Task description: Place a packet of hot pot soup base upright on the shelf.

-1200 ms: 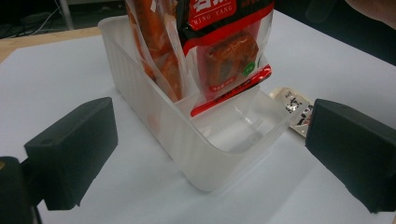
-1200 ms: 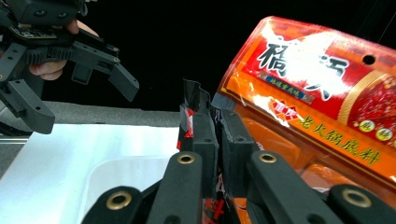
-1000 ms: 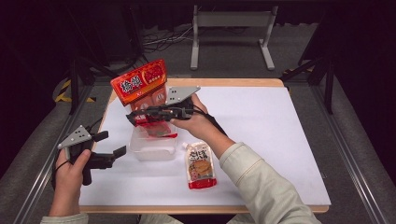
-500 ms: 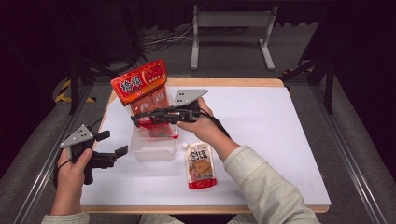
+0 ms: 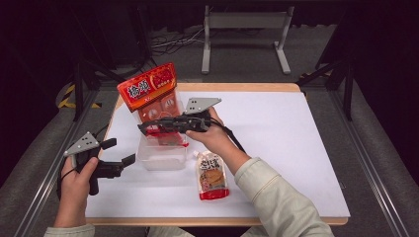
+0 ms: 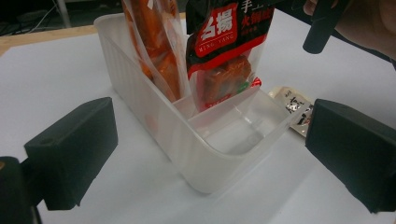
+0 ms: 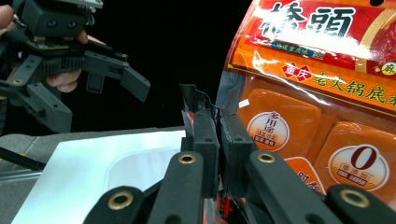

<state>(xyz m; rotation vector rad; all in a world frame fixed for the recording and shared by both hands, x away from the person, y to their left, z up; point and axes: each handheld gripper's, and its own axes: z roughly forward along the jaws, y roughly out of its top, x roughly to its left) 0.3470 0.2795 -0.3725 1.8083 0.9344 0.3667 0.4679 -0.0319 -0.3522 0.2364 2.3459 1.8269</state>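
Near edge of the white table [image 5: 296,148]: a small sauce pouch [image 5: 211,175] lies flat, just right of the clear plastic bin [image 5: 160,157], untouched. Left gripper [image 5: 129,159] sits near-left of the bin with jaws spread wide, holding nothing — in the left gripper view the bin [image 6: 196,154] stands between its two black jaws but touches neither. The left hand [image 5: 74,182] grips the handle low over the table, forearm coming in from the near edge.

Further in, the right gripper [image 5: 143,127] is pressed together on the black top edge of a red-and-black hotpot base packet [image 6: 224,51], which stands upright in the bin's middle compartment; the near compartment is empty. The right gripper view shows the jaws [image 7: 218,135] pinching that crinkled top strip. The right hand [image 5: 207,133] reaches across from the right, gripper pointing left, roughly level above the bin.

Farthest: a large orange hotpot base bag [image 5: 150,91] stands in the far compartment, leaning toward the far-left.

Risks, as I judge them: the pinch is only on a thin top strip, so the packet could slip or tilt against the divider; a sideways pull could drag the light bin, since nothing steadies it; brushing the tall orange bag could tip it out.
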